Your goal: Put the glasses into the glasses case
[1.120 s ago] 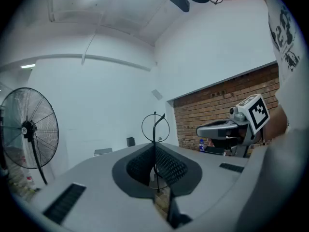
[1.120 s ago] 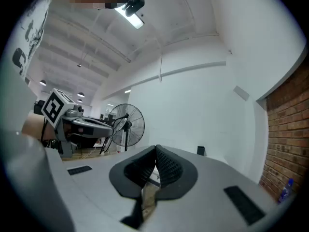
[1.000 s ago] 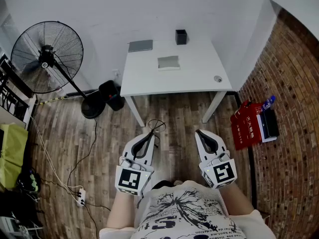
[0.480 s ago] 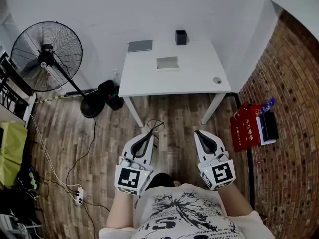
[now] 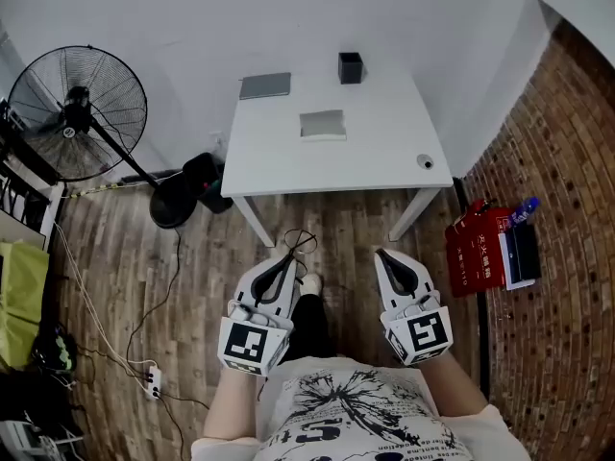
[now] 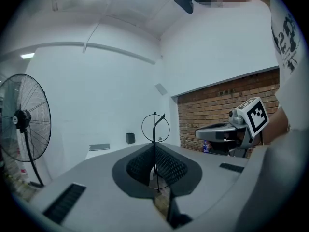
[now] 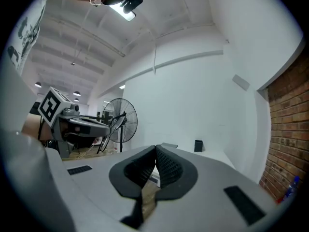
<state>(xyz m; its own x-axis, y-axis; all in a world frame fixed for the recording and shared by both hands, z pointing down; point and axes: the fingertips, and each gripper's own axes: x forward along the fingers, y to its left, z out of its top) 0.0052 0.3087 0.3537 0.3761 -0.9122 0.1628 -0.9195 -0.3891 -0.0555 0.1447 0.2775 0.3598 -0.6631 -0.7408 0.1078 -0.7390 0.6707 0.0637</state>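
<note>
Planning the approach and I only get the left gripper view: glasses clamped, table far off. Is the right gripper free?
Observer: Yes. The right gripper shows its jaws together with nothing between them.
Operator: Where's the case?
Observer: In the head view a light grey box, likely the case, lies in the middle of the white table.
Operator: Anything near it?
Observer: A small round thing sits by the table's front right corner, well apart from it.

A sparse office or workroom: white desk point(image 5: 384, 142) at 12 o'clock against plain white walls, pedestal fan point(image 5: 77, 113) at 10 o'clock, wood-plank floor point(image 5: 336, 229), brick wall point(image 5: 567, 209) at 3 o'clock.
</note>
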